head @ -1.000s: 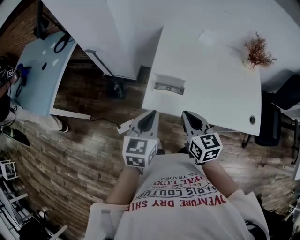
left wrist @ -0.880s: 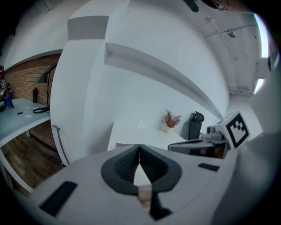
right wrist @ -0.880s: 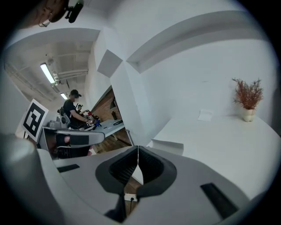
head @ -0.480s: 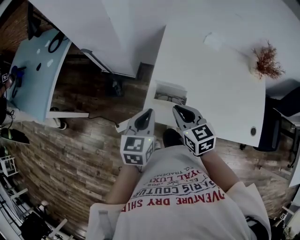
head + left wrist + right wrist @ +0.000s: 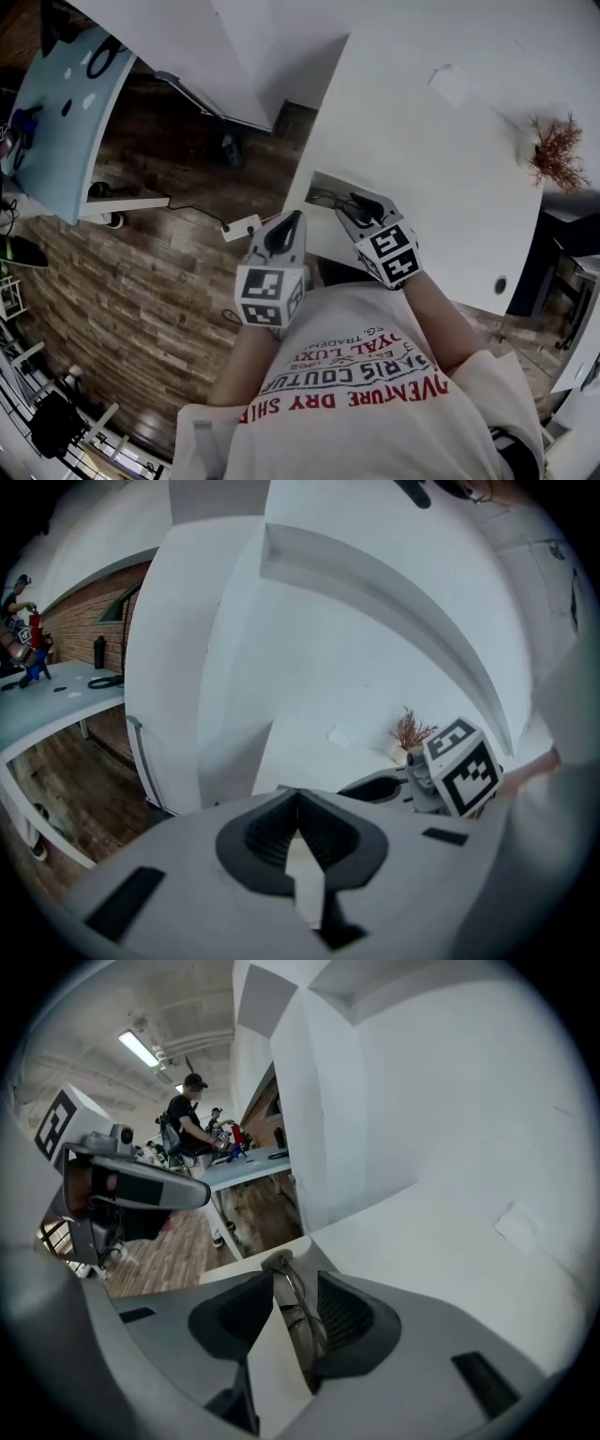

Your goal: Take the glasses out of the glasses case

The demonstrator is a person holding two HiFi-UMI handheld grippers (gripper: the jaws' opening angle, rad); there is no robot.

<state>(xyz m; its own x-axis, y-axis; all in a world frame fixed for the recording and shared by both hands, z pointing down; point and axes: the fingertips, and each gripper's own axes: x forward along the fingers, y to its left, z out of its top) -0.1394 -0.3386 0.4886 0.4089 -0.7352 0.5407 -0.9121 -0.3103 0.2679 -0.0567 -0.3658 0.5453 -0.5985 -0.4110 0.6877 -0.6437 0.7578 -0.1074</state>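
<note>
In the head view, an open glasses case [image 5: 317, 180] was seen at the near left edge of a white table [image 5: 441, 187], with the glasses [image 5: 328, 198] lying in it. The right hand-held gripper [image 5: 354, 204] was reached into the case from the near side. The left hand-held gripper [image 5: 296, 217] was held just left of the case, off the table edge. A dried plant [image 5: 560, 150] was set well to the right of the case. On the person's shirt [image 5: 366, 403], upside-down print could be partly read: "VENTURE DRY SHIE" in red, "RIS COUTUR" and "YAL LUX" in dark letters.

In the left gripper view, the jaws were pressed together with nothing between them. No writing could be read here.

In the right gripper view, the jaws were opening, and the glasses were seen between the pads [image 5: 342, 1312], which were not pressed on them. A paper sheet [image 5: 521, 1224] lay on the table beyond the case; no print on it could be made out.
</note>
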